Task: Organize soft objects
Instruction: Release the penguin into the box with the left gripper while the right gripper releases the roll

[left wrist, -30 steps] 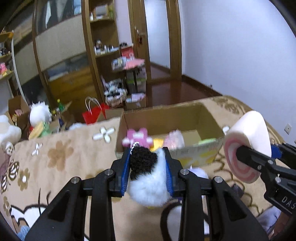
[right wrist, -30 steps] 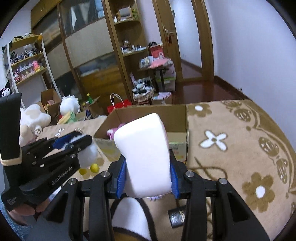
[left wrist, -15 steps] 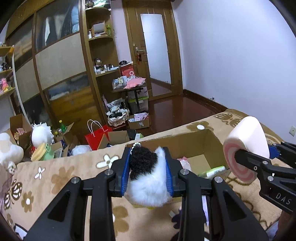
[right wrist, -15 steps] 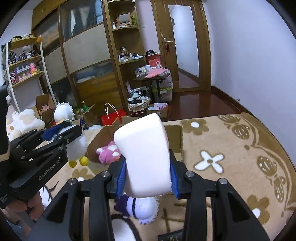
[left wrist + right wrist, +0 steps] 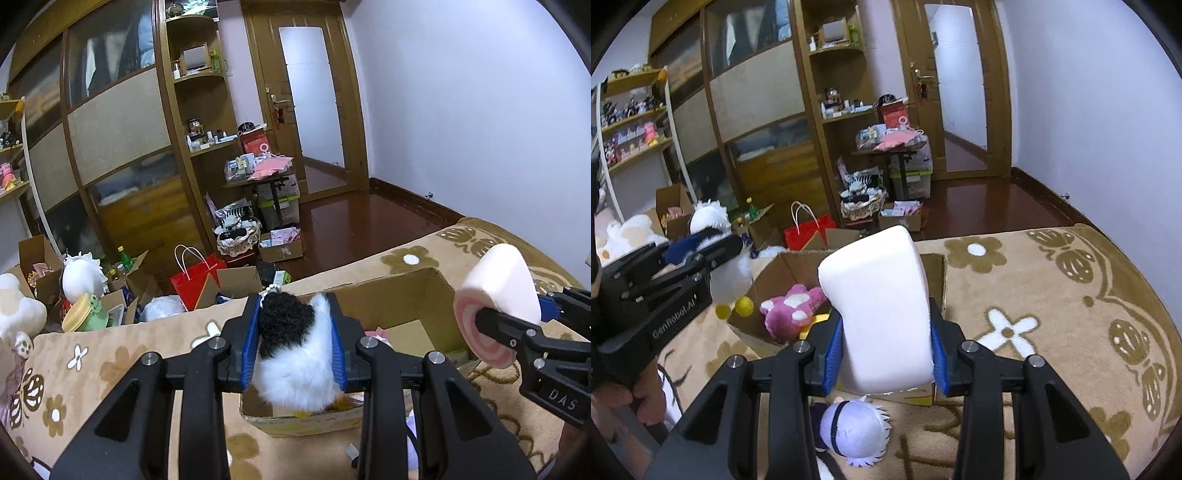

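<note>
My left gripper is shut on a fluffy black-and-white plush with yellow feet and holds it over the near left part of an open cardboard box. My right gripper is shut on a white roll-shaped plush with a pink swirl end, held above the box's near edge. The roll also shows in the left wrist view. A pink plush lies inside the box. The left gripper and its plush show at the left in the right wrist view.
The box stands on a beige flowered blanket. A white-haired doll lies on the blanket in front of the box. Beyond the bed edge are a red bag, cartons, plush toys and wooden cabinets.
Both grippers have risen and moved forward toward the box, each still holding its plush. The box now sits lower and closer in both views.
</note>
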Motion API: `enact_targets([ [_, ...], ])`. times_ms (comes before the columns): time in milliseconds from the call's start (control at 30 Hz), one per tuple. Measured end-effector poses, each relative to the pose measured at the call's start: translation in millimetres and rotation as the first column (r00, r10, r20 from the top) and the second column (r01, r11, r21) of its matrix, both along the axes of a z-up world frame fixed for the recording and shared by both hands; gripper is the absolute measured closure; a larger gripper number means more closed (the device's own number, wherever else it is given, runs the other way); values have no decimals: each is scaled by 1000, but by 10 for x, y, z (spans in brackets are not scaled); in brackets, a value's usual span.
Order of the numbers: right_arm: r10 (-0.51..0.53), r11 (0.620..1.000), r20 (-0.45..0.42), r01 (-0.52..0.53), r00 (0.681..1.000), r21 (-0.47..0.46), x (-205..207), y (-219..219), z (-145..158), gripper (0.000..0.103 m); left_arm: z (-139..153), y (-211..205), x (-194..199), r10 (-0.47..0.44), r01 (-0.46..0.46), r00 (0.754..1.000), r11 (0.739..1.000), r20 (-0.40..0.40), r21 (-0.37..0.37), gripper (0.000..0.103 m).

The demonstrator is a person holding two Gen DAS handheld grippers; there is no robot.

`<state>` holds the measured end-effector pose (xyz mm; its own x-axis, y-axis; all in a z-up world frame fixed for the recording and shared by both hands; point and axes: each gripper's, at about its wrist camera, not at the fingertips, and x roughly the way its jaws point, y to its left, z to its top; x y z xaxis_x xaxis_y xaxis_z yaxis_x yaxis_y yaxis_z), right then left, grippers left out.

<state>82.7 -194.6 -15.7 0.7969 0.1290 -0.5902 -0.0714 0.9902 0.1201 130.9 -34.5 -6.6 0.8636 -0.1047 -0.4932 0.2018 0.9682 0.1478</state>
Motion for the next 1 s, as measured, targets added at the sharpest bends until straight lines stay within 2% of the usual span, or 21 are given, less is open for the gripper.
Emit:
enact_targets([
  [367,37,999,-37,-37,999,3,259,-3,-177,60,-153,43,171,-4,4,999,1000,-46,-14,71],
  [733,58,997,-74,-54,996,51,360,-63,-338,58,-426,6,324,-22,18,989,999,-147,-29,69],
  [900,60,995,-89,-53,994,85,375,-91,-381,53,-529,33,395,-32,21,975,999,-219,-49,68],
  [1000,63,995,-96,-55,993,87,382,-96,-381,52,-565,60,413,-6,-3,976,999,-219,-38,61],
])
